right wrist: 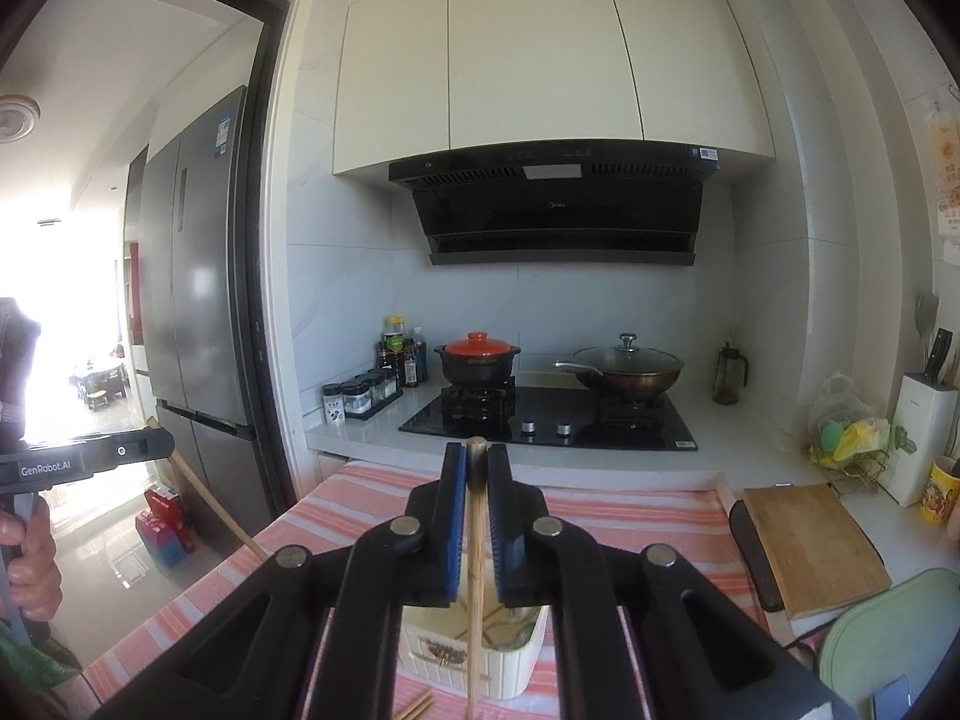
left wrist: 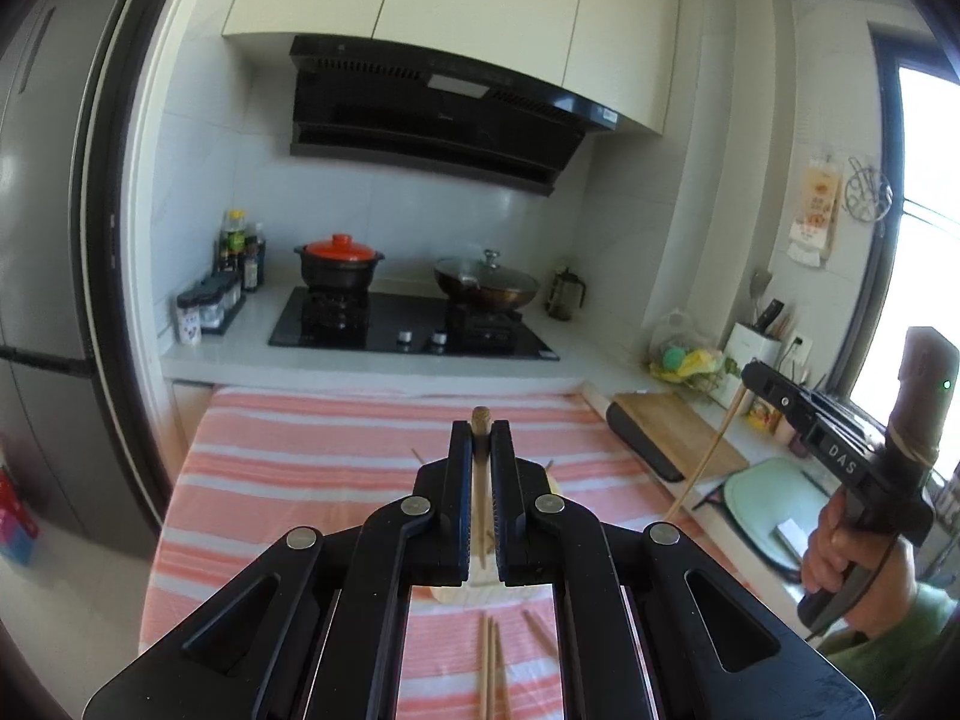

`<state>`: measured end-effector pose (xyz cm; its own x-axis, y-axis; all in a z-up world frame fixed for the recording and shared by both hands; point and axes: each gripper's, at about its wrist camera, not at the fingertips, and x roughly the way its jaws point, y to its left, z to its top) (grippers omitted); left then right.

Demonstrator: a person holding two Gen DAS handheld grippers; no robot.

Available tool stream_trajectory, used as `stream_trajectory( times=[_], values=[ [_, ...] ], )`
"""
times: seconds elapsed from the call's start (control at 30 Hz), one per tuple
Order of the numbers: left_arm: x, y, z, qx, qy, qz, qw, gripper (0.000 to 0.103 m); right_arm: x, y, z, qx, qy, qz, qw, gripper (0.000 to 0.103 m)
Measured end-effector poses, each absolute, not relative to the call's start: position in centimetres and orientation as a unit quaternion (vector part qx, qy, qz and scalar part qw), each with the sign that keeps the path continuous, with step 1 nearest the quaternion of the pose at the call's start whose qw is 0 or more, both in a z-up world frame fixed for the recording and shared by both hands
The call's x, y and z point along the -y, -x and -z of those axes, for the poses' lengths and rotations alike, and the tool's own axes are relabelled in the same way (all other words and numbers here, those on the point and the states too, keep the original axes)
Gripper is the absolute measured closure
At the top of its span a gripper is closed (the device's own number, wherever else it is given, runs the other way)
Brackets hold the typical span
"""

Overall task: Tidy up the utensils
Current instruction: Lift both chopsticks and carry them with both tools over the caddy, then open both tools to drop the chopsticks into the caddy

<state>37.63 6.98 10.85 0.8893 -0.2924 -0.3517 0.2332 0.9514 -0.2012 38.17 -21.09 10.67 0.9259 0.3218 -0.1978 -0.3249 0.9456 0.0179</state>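
My left gripper is shut on a wooden chopstick that hangs down between its fingers above the striped table. My right gripper is shut on another wooden chopstick, held upright over a cream utensil holder with several sticks inside. The right gripper and its chopstick also show at the right of the left wrist view. The left gripper shows at the left of the right wrist view. Loose chopsticks lie on the cloth near me.
A pink-and-white striped cloth covers the table. Behind it is a stove with a red-lidded pot and a lidded wok. A wooden cutting board and a green board sit at the right.
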Motion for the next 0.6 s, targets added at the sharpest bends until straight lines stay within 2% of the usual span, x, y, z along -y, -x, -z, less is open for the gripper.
stream_trajectory(
  times=[0.13,0.3,0.6],
  values=[
    [-5.6,-40.9,-11.0,-0.189,0.074,0.125,0.971,0.099,20.8,-41.3,-11.3,-0.081,-0.004,-0.149,0.985,0.096],
    [-4.0,-45.4,-8.5,-0.223,0.067,0.112,0.966,0.099,20.6,-45.7,-9.3,-0.083,-0.016,-0.141,0.986,0.096],
    [-1.2,-51.0,-1.3,-0.32,0.049,0.104,0.941,0.099,18.9,-51.7,-1.4,-0.174,0.003,-0.159,0.972,0.096]
  ],
)
